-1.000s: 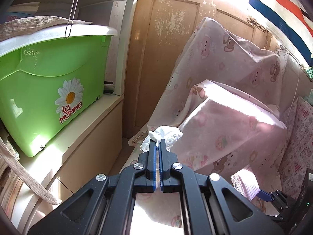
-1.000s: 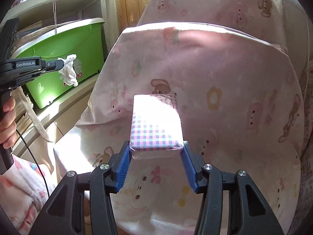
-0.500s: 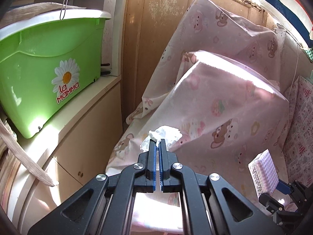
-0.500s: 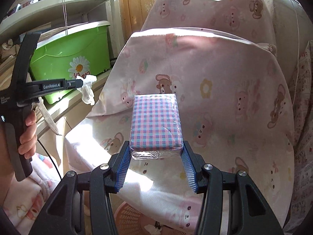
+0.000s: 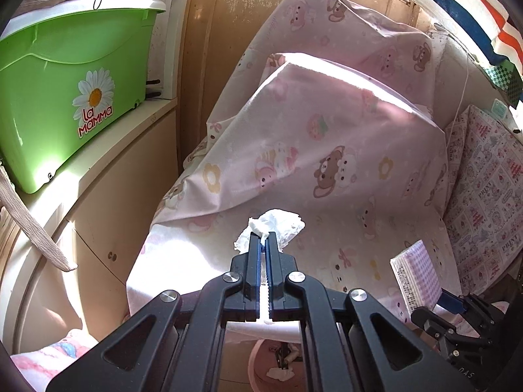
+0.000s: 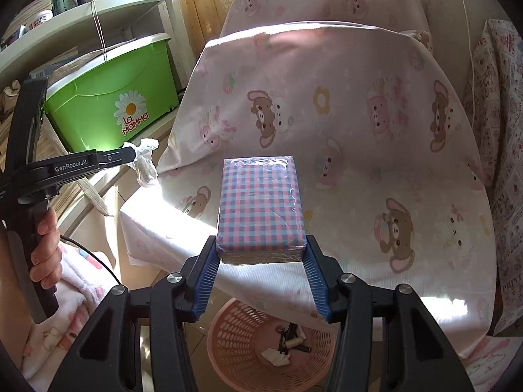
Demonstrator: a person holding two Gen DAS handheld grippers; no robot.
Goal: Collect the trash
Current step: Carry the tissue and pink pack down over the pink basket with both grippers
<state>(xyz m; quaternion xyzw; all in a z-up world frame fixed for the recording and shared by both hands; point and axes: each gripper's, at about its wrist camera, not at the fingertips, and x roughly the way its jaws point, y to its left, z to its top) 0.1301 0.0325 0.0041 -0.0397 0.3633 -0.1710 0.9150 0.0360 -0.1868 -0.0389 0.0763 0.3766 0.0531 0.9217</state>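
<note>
From the left wrist, a crumpled white tissue (image 5: 269,228) is seen pinched in the closed left gripper (image 5: 264,240) above the pink bear-print sheet (image 5: 327,150). From the right wrist, a checked tissue pack (image 6: 261,209) is clamped by the right gripper (image 6: 261,261) over a pink basket (image 6: 228,343).

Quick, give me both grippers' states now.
Left gripper: shut on the crumpled tissue.
Right gripper: shut on the checkered tissue pack.

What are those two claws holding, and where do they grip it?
Left gripper pinches a crumpled white tissue by its near edge. Right gripper clamps the checked tissue pack across its near end.
</note>
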